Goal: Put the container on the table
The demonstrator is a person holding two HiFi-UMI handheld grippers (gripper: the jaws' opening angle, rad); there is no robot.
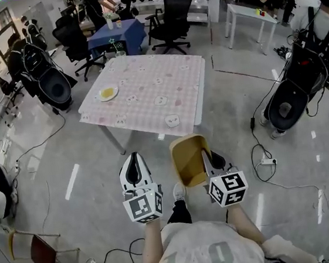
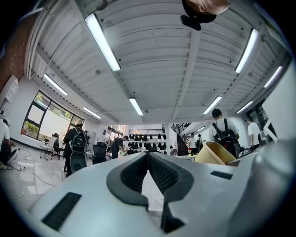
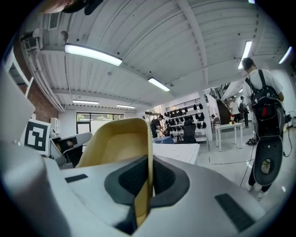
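Note:
A tan-yellow container (image 1: 186,158) hangs in the air above the grey floor, short of the table's near edge. My right gripper (image 1: 205,154) is shut on its right wall; in the right gripper view the thin wall (image 3: 149,152) stands pinched between the dark pads. The container (image 2: 213,152) also shows at the right of the left gripper view. My left gripper (image 1: 133,157) is beside it on the left, apart from it, jaws together with nothing between them (image 2: 148,158). The table (image 1: 143,101), under a pink checked cloth, lies ahead.
On the table are a plate of yellow food (image 1: 108,93) at the left and a small white dish (image 1: 172,121) near the front edge. Black wheeled carts stand left (image 1: 49,82) and right (image 1: 293,98). Cables (image 1: 268,163) trail over the floor. Office chairs (image 1: 170,15) and people are behind.

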